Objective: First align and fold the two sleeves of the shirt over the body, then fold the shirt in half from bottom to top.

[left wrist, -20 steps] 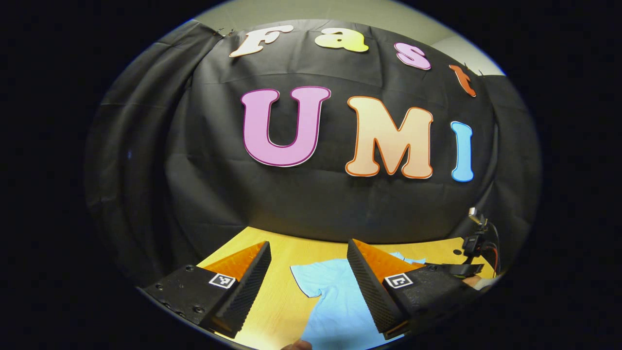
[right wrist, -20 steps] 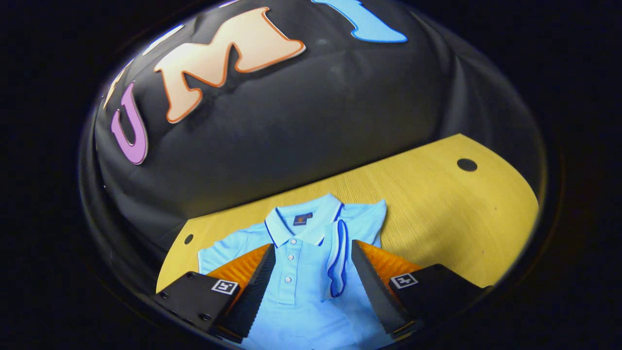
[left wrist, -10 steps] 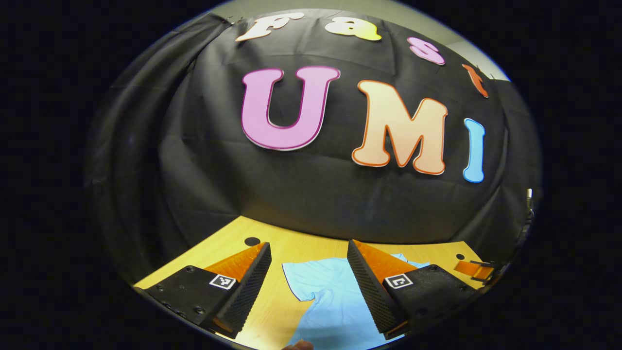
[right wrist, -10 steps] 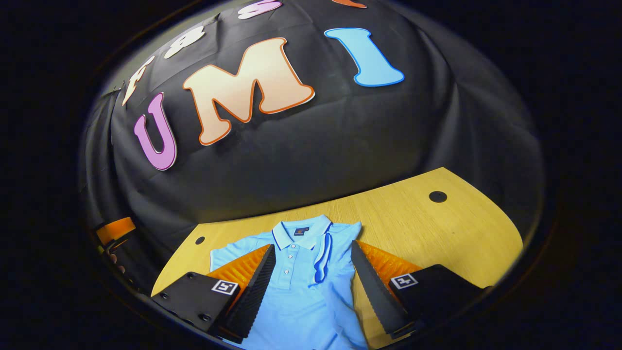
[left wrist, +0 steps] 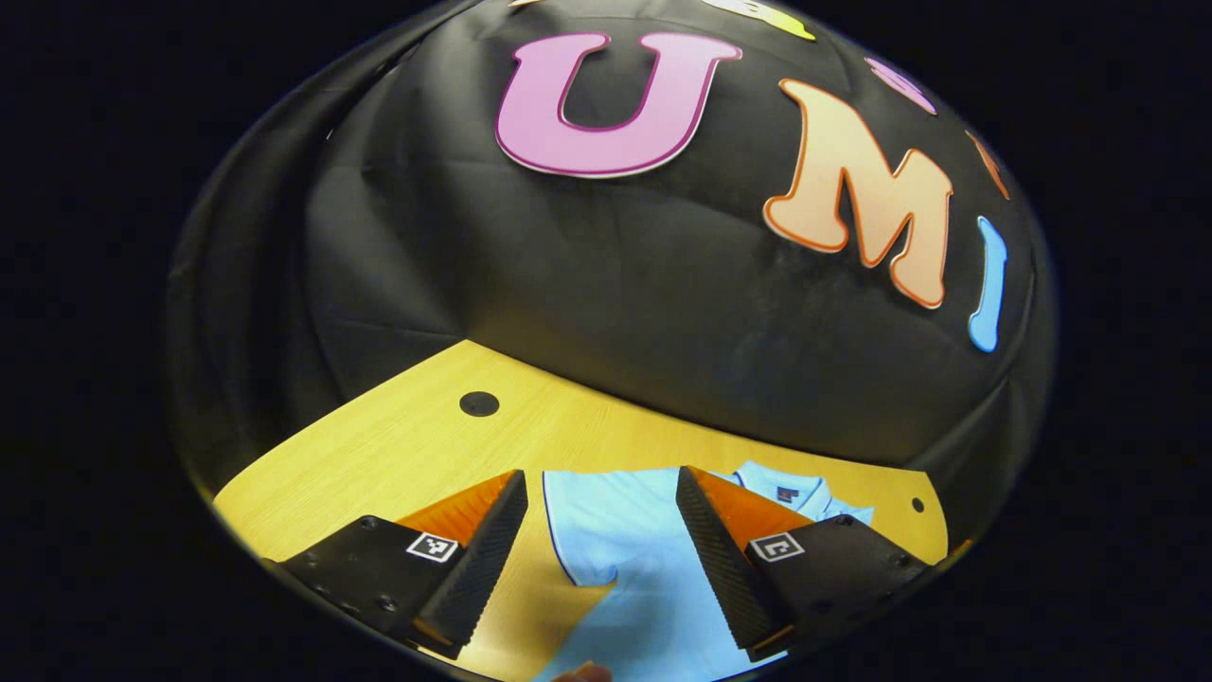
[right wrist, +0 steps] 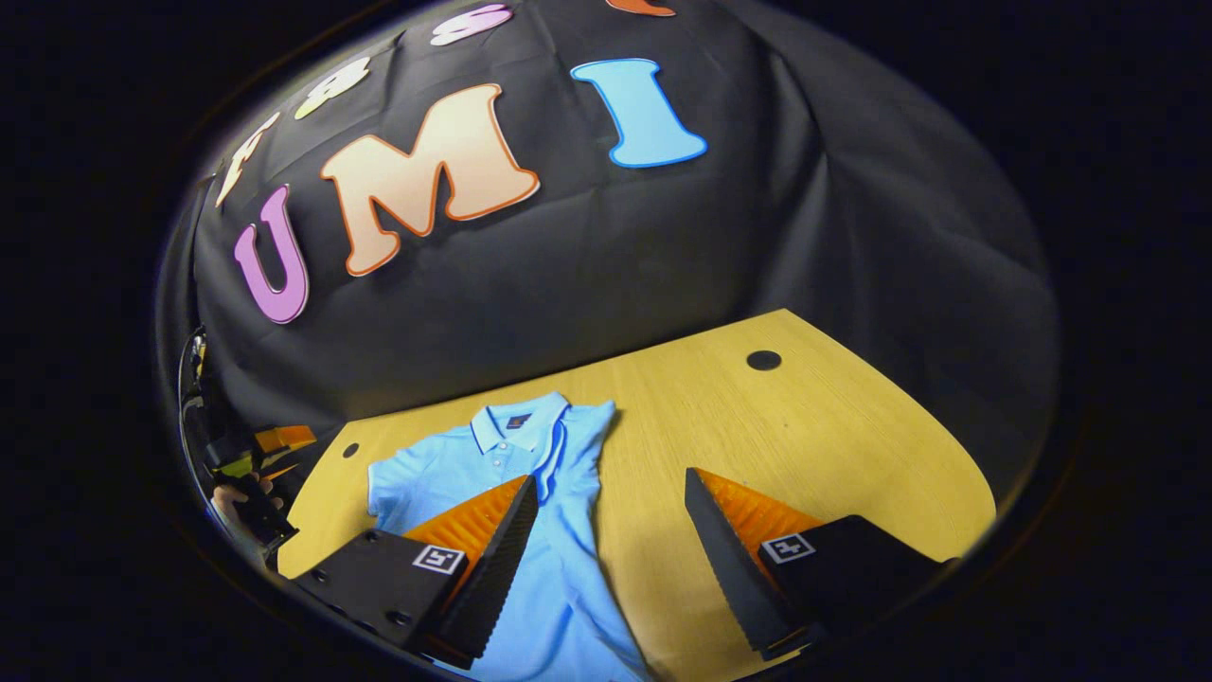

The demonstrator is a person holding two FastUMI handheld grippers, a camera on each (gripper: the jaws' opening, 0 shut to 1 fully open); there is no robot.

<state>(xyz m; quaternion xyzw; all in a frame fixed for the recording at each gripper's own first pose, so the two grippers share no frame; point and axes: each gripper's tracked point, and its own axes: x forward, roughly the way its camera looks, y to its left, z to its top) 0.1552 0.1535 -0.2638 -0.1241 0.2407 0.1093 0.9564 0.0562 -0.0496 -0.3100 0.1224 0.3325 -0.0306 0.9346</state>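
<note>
My shirt (right wrist: pixel 530 493) lies flat on the table (right wrist: pixel 805 426), collar toward the wall. One sleeve is folded over the body; the other sleeve (left wrist: pixel 592 516) is spread out (next, I judge). My left gripper (left wrist: pixel 601 549) hangs above it, jaws apart and empty, as are my right gripper (right wrist: pixel 611 559)'s. The bottom-to-top fold remains.

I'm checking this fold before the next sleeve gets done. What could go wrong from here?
1. The folded sleeve lies loose along the shirt; dragging the other side may pull it open.
2. The flat sleeve sits between the open left hand-held gripper fingers; a shallow pinch might catch only its edge, or the body beneath too.
3. The right hand-held gripper is open over bare table, holding nothing, so the shirt could slide.
</note>
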